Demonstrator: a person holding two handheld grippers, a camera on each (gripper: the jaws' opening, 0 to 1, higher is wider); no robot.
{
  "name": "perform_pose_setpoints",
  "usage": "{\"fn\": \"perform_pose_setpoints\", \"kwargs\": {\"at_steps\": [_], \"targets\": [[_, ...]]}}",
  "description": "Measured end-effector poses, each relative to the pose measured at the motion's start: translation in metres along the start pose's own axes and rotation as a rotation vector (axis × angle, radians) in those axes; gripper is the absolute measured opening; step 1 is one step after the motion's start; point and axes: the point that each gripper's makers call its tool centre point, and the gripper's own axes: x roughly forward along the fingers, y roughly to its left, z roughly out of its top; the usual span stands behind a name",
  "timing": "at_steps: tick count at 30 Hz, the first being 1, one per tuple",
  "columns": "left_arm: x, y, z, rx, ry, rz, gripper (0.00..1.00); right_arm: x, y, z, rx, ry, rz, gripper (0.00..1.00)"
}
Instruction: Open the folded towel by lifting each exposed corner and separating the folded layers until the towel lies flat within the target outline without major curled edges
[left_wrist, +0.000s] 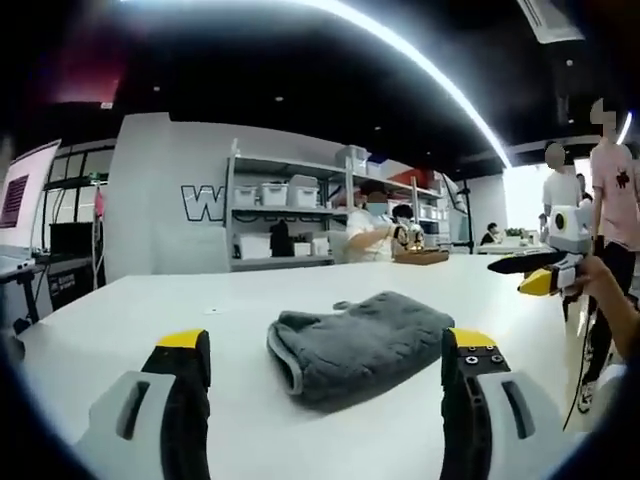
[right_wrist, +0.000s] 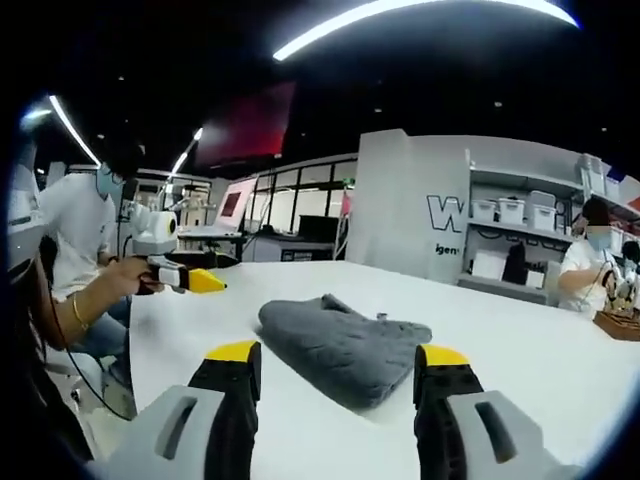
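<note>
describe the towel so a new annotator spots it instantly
Start at the wide white table that runs toward the shelving. The towel lies on its near part, just ahead of the open left gripper. It is a folded, plush dark grey bundle, the one soft thing on the bare top.

One folded grey towel (left_wrist: 360, 343) on one white table (left_wrist: 150, 310); two grippers, left (left_wrist: 327, 372) and right (right_wrist: 337, 375); one shelf rack (left_wrist: 290, 210) holding several white bins
</note>
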Motion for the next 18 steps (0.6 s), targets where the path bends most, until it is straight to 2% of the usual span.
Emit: {"fn": "perform_pose_setpoints", "kwargs": {"at_steps": [2, 5, 9, 14, 17, 18], "targets": [[0.002, 0.003, 0.000, 0.026, 0.006, 0.004, 0.94, 0.005, 0.001, 0.000, -0.005, 0.005, 0.010, 0.60], [0.006, 0.013, 0.001, 0.034, 0.000, 0.045, 0.91, 0.015, 0.002, 0.000, 0.009, 0.011, 0.041, 0.59], [0.014, 0.017, 0.006, 0.030, -0.007, 0.038, 0.92, 0.026, 0.003, 0.004, 0.010, 0.002, 0.067, 0.59], [0.026, 0.020, 0.009, 0.037, 0.000, 0.023, 0.92, 0.041, 0.003, 0.002, -0.009, 0.032, 0.087, 0.56], [0.034, 0.025, 0.009, 0.024, 0.003, 0.017, 0.90, 0.046, -0.002, -0.004, -0.018, 0.081, 0.079, 0.54], [0.036, 0.027, 0.005, 0.013, 0.027, 0.018, 0.90, 0.046, -0.006, -0.007, -0.026, 0.114, 0.072, 0.54]]}}
